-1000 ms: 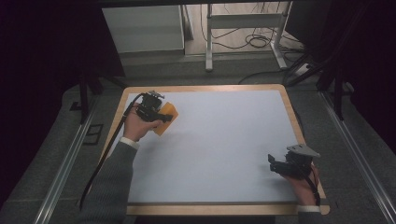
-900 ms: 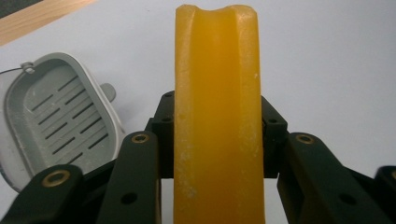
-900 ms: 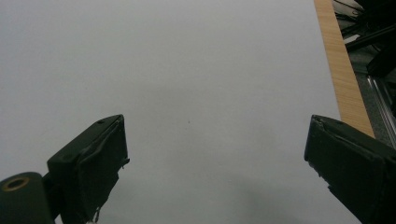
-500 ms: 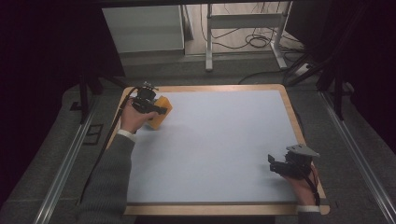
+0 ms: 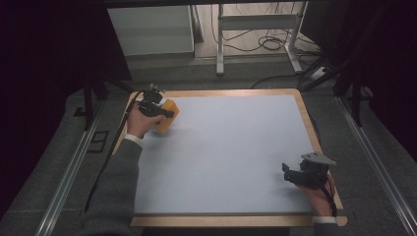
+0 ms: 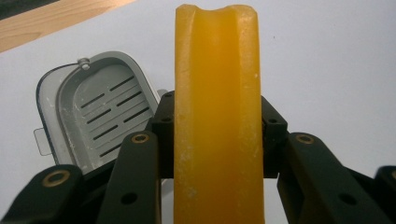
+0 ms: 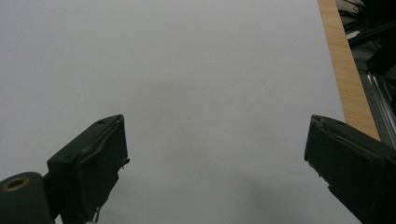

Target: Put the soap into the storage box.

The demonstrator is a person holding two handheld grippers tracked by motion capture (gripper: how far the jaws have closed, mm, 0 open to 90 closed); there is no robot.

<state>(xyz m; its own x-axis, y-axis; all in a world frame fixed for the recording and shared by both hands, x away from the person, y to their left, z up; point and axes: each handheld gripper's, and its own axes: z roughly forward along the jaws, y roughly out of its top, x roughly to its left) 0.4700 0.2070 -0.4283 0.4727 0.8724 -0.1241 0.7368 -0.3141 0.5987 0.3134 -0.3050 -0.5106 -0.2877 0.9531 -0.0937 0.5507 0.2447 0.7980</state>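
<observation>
The left gripper is up at the far-left corner of the table, and its jaws are clamped on a yellow block. In the left gripper view the block stands right between the two black jaws, its long axis running straight out along the line of the jaws and away from the hand, with a shallow groove down the face that shows. So the block isn't off to any side of that gripper, it's dead centre in the grip and sticking out past the tips. In the high view the block juts toward the middle of the table and a bit toward the person, tilted rather than flat as far as the picture lets anyone tell; whether its far end touches the white top is hard to say.

Just beyond and to the left of the block in the left gripper view there's a grey tray with slots in its floor, lying near the wooden edge. If the block is meant to go in there, that's a short move sideways, and the block's length would need lining up with the tray's longer side.

The right gripper is well apart, down at the near-right corner, jaws spread wide with nothing between them, just bare white table. The left hand is obviously the one doing the work here.
</observation>
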